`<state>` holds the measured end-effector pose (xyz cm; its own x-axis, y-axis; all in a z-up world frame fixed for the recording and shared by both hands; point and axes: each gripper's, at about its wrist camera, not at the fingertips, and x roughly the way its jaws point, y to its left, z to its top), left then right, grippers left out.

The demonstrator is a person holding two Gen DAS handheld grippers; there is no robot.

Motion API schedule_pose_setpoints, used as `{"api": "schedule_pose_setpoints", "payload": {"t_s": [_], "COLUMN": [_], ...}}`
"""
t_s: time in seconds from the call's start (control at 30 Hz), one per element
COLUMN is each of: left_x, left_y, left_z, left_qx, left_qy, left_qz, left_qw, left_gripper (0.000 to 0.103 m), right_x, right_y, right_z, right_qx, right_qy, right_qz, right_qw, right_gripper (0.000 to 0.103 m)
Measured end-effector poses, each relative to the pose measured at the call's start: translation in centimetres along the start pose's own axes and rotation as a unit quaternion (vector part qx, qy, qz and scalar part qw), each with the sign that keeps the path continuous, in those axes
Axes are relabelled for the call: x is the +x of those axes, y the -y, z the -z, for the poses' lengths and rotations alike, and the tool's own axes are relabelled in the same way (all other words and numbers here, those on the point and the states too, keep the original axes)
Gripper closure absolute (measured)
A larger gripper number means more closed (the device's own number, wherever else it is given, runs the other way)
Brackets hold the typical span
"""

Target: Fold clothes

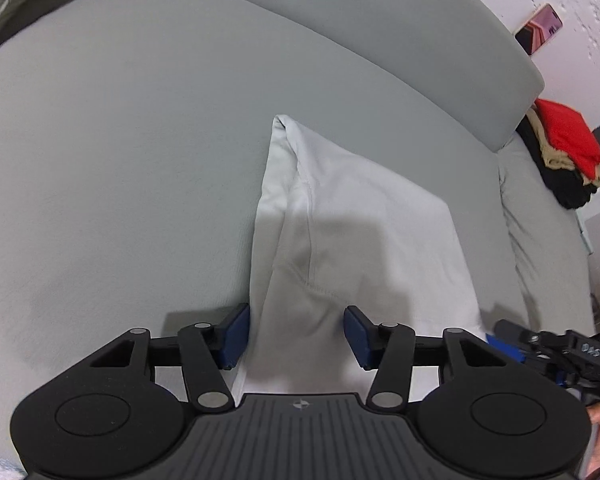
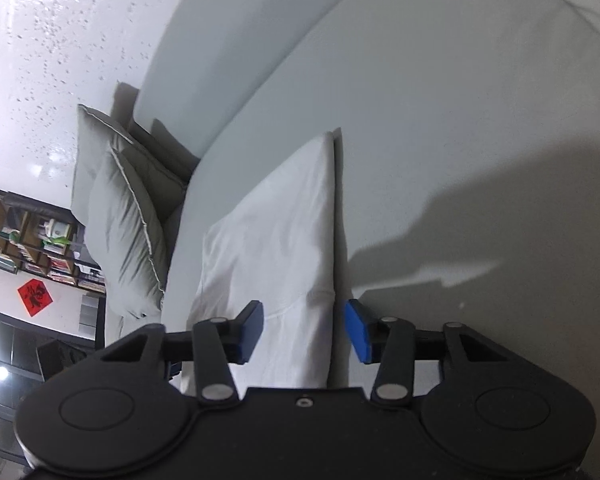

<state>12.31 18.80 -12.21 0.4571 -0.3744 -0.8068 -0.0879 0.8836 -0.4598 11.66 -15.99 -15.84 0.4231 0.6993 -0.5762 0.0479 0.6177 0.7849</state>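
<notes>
Soft indoor light, hard shadows across the sofa (image 2: 460, 120), fisheye bending and dark corners.

My right gripper (image 2: 304, 330) points down at white folded garment (image 2: 276, 232) on grey sofa seat (image 2: 440, 128). Jaws stand apart, blue pads either side of garment's near end, its right folded edge running between them; I see no pad pressing cloth. Gripper shadow falls on seat to right. Two grey cushions (image 2: 128, 224) lean at sofa's left end. Bookshelf (image 2: 24, 240) and red paper square (image 2: 35, 294) beyond.
</notes>
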Motion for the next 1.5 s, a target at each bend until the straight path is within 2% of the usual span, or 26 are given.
{"api": "schedule_pose_setpoints", "payload": {"t_s": [0.17, 0.27, 0.37, 0.5, 0.63, 0.67, 0.77, 0.8, 0.83, 0.9, 0.93, 1.0, 1.1, 1.17, 1.27, 1.33, 1.4, 1.5], "left_x": [1.5, 2.7, 4.1, 5.8, 7.2, 7.4, 7.5, 7.5, 7.4, 6.8, 6.1, 3.9, -0.3, -3.4, -7.3, -8.7, -8.6, -7.4], "left_y": [-0.3, -0.3, -0.3, 0.4, 0.7, 0.7, 0.9, 1.0, 1.4, 2.9, 4.1, 6.6, 10.1, 12.5, 16.5, 19.0, 22.0, 26.7], "left_z": [-1.5, -2.1, -2.8, -3.6, -4.4, -4.5, -4.6, -4.6, -4.4, -3.8, -3.2, -1.9, 0.9, 3.0, 6.2, 8.0, 9.5, 11.6], "left_qx": [-0.008, -0.006, 0.0, 0.031, 0.036, 0.034, 0.021, 0.015, 0.009, 0.019, 0.044, 0.096, 0.14, 0.165, 0.196, 0.207, 0.224, 0.26], "left_qy": [-0.006, -0.007, -0.009, -0.018, -0.025, -0.024, -0.021, -0.02, -0.017, 0.0, 0.018, 0.063, 0.145, 0.193, 0.243, 0.257, 0.255, 0.24], "left_qz": [0.03, 0.057, 0.087, 0.116, 0.135, 0.134, 0.113, 0.105, 0.096, 0.071, 0.052, 0.017, 0.005, 0.015, 0.054, 0.087, 0.114, 0.145], "left_qw": [0.9995, 0.9984, 0.9962, 0.9926, 0.9899, 0.9901, 0.9931, 0.9941, 0.9951, 0.9973, 0.9975, 0.9932, 0.9795, 0.9672, 0.9483, 0.9399, 0.9336, 0.924], "left_gripper": [0.05, 0.044, 0.044, 0.043, 0.044, 0.046, 0.071, 0.086, 0.093, 0.097, 0.097, 0.097, 0.097, 0.097, 0.097, 0.097, 0.096, 0.096], "right_x": [2.2, 3.5, 4.8, 6.1, 7.1, 7.3, 7.8, 8.0, 8.1, 7.6, 7.2, 5.1, 0.9, -3.1, -9.9, -14.6, -19.1, -24.5], "right_y": [0.0, 0.6, 1.3, 1.8, 1.5, 1.6, 1.3, 1.0, 0.6, -0.8, -1.6, -3.4, -5.9, -7.1, -7.9, -7.7, -6.9, -5.1], "right_z": [-1.5, -2.6, -3.7, -4.6, -5.0, -5.0, -5.1, -4.9, -4.8, -4.1, -3.6, -2.7, -1.3, -0.3, 1.8, 3.3, 5.0, 7.2], "right_qx": [0.004, 0.024, 0.042, 0.056, 0.048, 0.049, 0.035, 0.02, 0.005, -0.043, -0.069, -0.109, -0.161, -0.182, -0.203, -0.21, -0.212, -0.214], "right_qy": [-0.012, -0.011, -0.014, -0.024, -0.014, -0.01, 0.006, 0.013, 0.02, 0.043, 0.055, 0.083, 0.126, 0.157, 0.217, 0.26, 0.3, 0.349], "right_qz": [-0.007, -0.015, -0.028, -0.058, -0.07, -0.074, -0.07, -0.053, -0.036, -0.011, 0.0, 0.0, -0.01, -0.025, -0.042, -0.043, -0.036, 0.008], "right_qw": [1.0, 1.0, 0.999, 0.996, 0.996, 0.996, 0.997, 0.998, 0.999, 0.998, 0.996, 0.991, 0.979, 0.97, 0.954, 0.942, 0.929, 0.912], "right_gripper": [0.06, 0.066, 0.074, 0.074, 0.074, 0.074, 0.077, 0.091, 0.1, 0.098, 0.098, 0.098, 0.098, 0.098, 0.098, 0.098, 0.098, 0.098]}}
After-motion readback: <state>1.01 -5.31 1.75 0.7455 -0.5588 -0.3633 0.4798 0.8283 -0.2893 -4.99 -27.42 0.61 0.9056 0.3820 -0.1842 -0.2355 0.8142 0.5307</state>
